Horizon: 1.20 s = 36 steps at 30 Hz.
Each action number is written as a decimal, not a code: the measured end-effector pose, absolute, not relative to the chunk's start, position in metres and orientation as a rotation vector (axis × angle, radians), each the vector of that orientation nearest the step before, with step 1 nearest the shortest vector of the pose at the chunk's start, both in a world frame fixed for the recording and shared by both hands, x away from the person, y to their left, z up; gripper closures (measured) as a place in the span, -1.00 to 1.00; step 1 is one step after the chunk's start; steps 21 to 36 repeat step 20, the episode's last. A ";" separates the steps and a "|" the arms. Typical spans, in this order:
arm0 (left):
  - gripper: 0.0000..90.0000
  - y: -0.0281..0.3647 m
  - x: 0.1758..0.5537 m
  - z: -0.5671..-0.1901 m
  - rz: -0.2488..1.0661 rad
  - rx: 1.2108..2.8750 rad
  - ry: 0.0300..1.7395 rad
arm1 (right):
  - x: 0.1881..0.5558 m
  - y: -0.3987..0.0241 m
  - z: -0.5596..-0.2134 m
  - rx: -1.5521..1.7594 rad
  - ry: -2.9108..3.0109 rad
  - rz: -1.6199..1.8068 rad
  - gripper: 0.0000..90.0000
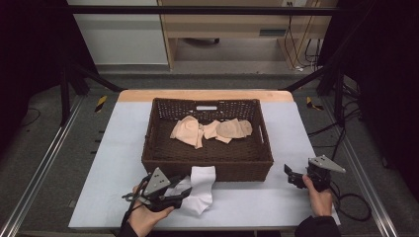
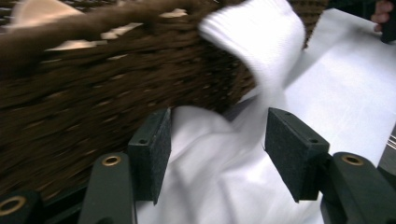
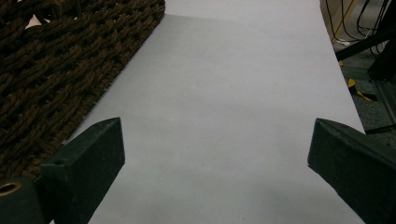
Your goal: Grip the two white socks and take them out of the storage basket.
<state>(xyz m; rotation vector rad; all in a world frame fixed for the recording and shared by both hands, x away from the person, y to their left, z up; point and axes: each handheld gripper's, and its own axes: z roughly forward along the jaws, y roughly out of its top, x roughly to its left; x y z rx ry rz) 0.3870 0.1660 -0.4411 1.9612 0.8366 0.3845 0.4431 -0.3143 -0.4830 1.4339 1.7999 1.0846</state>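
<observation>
White sock (image 1: pixel 202 188) draped from the wicker basket (image 1: pixel 207 165) onto the counter (image 1: pixel 113 163), lower centre of the high view

The left tool (image 1: pixel 184 193) sat at lower left, its jaws spread apart with the sock's white fabric lying loose between the pads and not pinched; in the left gripper view the sock (image 2: pixel 243 116) hung over the basket's brown front wall. The right tool (image 1: pixel 289 173), lower right, stood wide open over bare counter beside the basket. Beige socks (image 1: pixel 210 131) lay inside the basket
</observation>
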 end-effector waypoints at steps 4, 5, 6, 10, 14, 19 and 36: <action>-0.13 0.190 0.382 -0.440 0.425 1.942 0.883 | 0.443 -0.314 -0.483 1.434 1.801 1.083 -0.91; -0.14 0.197 0.382 -0.440 0.433 1.931 0.906 | 0.443 -0.314 -0.483 1.433 1.801 1.082 -0.91; -0.14 0.203 0.382 -0.440 0.439 1.924 0.919 | 0.443 -0.314 -0.483 1.433 1.800 1.080 -0.91; -0.17 0.217 0.389 -0.443 0.487 1.918 0.958 | 0.443 -0.314 -0.483 1.436 1.797 1.083 -0.91; -0.17 0.236 0.398 -0.452 0.512 1.926 1.036 | 0.443 -0.314 -0.483 1.436 1.799 1.085 -0.91; -0.20 0.258 0.403 -0.459 0.536 1.911 1.086 | 0.443 -0.315 -0.483 1.436 1.798 1.085 -0.91; -0.21 0.262 0.404 -0.460 0.540 1.907 1.095 | 0.443 -0.315 -0.483 1.434 1.798 1.084 -0.91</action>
